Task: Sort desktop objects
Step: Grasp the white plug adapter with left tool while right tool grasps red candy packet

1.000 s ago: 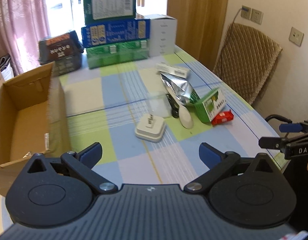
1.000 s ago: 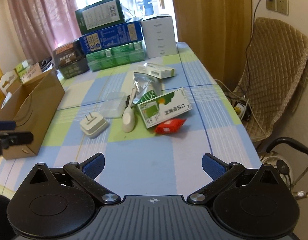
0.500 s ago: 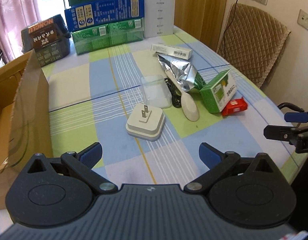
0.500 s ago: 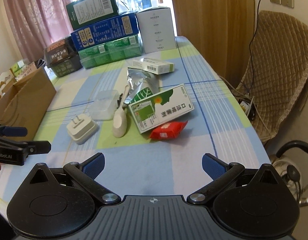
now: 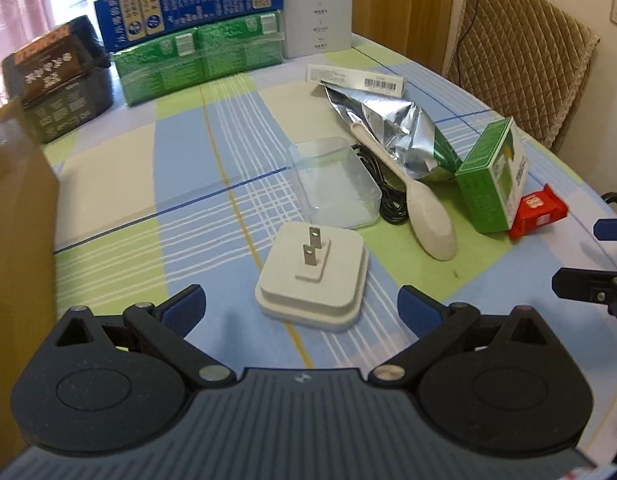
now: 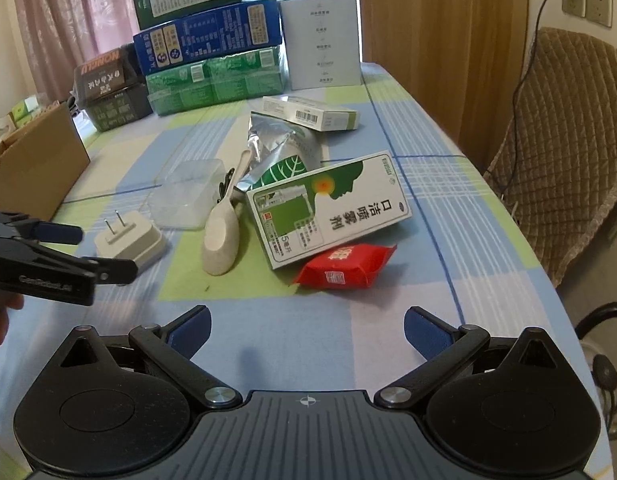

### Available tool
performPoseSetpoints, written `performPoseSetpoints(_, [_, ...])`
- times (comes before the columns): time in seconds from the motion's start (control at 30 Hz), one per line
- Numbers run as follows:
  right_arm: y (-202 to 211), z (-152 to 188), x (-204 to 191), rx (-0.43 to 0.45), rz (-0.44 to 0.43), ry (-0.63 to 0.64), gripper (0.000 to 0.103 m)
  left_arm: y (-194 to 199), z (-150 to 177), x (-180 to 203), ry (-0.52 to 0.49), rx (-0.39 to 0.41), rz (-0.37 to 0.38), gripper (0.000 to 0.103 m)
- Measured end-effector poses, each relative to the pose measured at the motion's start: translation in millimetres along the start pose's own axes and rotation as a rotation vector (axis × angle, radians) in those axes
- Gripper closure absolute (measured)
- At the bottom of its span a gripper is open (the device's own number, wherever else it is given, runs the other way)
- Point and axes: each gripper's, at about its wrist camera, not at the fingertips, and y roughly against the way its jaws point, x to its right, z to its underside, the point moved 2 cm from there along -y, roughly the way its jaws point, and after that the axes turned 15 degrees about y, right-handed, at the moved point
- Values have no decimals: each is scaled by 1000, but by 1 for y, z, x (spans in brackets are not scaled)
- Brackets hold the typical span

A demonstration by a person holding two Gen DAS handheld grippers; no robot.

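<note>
- My left gripper (image 5: 302,310) is spread wide, holding nothing — the white plug adapter (image 5: 313,280) lies prongs-up just past its fingertips.
- My right gripper (image 6: 306,330) is also wide open and empty above the checked tablecloth (image 6: 428,184).
- Just beyond it lie a red packet (image 6: 346,266) and a green-and-white box (image 6: 328,208).
- Far left — a cardboard box (image 6: 36,164).
</note>
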Motion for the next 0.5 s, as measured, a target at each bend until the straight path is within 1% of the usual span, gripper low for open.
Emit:
performPoseSetpoints(0.03, [-3,-1,0,4,7,2,2,-5,0,0,-7,-5,7,9])
performPoseSetpoints(0.13, [-10,-3,-1,9,31,20,2,-17,-2,-3,-2,0,18,13])
performPoseSetpoints(0.2, [-16,-4,-2,9,58,39,2,-23,-3,-4,9,-6,18,19])
performPoseSetpoints(0.27, [-22,-5,-3,5,81,50,2,-25,-2,-4,22,-11,28,31])
performPoseSetpoints(0.33, [-27,-6,-3,-2,113,64,3,-23,-1,-3,31,-8,38,39])
performPoseSetpoints(0.4, [-31,-7,-2,-2,152,81,6,-21,-1,-1,47,-21,25,40])
performPoseSetpoints(0.47, [-34,-8,-1,-7,169,93,14,-16,1,0,75,-37,33,41])
performPoseSetpoints(0.5, [-36,-8,-1,-9,181,102,16,-14,3,2,80,-39,36,41])
